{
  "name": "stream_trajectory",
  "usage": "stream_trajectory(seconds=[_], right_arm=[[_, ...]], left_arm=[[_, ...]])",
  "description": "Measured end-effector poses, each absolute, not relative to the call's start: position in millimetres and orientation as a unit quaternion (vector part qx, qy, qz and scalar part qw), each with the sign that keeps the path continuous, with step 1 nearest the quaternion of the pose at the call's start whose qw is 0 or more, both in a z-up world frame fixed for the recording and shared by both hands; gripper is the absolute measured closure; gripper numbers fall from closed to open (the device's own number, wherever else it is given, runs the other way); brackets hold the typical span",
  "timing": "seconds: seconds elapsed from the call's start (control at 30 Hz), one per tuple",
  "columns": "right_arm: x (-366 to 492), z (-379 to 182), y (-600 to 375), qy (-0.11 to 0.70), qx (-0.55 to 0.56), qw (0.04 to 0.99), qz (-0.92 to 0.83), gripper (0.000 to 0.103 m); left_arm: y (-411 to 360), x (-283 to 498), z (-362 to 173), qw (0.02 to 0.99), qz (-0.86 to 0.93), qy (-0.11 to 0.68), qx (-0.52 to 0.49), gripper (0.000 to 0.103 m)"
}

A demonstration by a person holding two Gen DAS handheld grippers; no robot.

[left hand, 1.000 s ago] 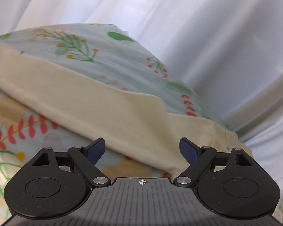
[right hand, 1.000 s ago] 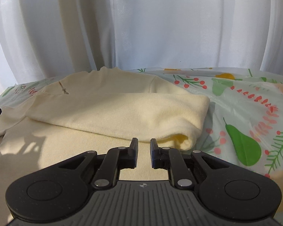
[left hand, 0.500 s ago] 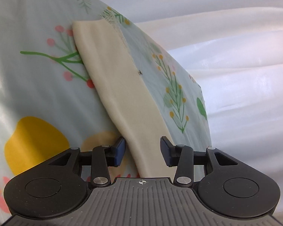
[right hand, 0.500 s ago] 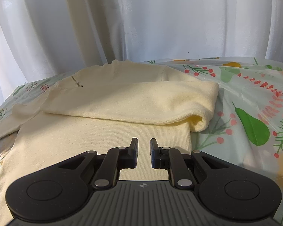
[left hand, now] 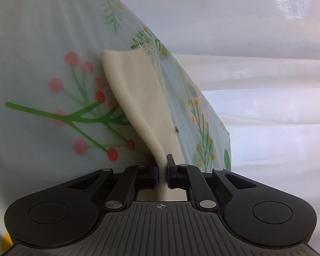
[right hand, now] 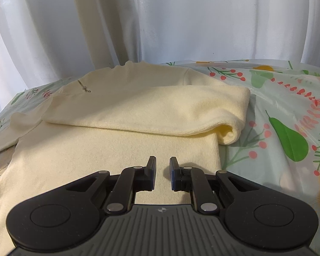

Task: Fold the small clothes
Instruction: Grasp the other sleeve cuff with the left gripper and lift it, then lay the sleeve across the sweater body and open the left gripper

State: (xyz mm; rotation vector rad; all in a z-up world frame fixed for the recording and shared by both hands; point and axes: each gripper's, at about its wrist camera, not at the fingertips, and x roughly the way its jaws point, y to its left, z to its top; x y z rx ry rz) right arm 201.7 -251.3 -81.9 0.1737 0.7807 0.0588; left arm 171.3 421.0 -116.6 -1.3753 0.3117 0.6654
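Note:
A cream sweater (right hand: 108,149) lies flat on the floral tablecloth (right hand: 288,98), its right sleeve (right hand: 160,108) folded across the chest. My right gripper (right hand: 162,170) hovers over the hem, jaws nearly together with nothing between them. In the left wrist view the other sleeve (left hand: 138,98) runs away from me, its cuff far up the cloth. My left gripper (left hand: 162,170) is closing on this sleeve, and the pads pinch a raised ridge of the fabric. The view is rolled, so the tablecloth (left hand: 42,64) appears tilted.
White curtains (right hand: 160,21) hang right behind the table. The table's edge (left hand: 224,128) runs close to the right of the pinched sleeve, with more white curtain (left hand: 266,85) beyond it. Bare tablecloth lies to the right of the sweater.
My left gripper moved along the left sleeve, rolled, and closed from wide open onto the fabric. The right gripper stayed shut and edged back a little over the hem.

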Motion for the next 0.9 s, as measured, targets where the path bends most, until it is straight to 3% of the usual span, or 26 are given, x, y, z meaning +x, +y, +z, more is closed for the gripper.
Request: stream_trajectory(seconds=[0.23,0.43,0.7,0.8,0.9], right_arm=[[203,-80,-250,0.375,0.084,0.923,0.028,0.09],[201,-78,-253,0.37,0.085,0.925,0.027,0.09],[194,-75,-261,0.363,0.098,0.927,0.017,0.09],[190,-74,-262,0.358,0.1,0.928,0.015,0.09],[189,-74,-263,0.358,0.108,0.927,0.017,0.09]], left_arm=[[405,179,-97,0.755,0.324,0.16,-0.548,0.094],[364,206,-52,0.843,0.296,0.173,-0.414,0.095],[213,250,19,0.963,0.079,0.184,-0.183,0.095],[140,258,21,0.971,-0.038,0.201,-0.12,0.094],[86,270,-5,0.959,-0.095,0.251,-0.092,0.083]])
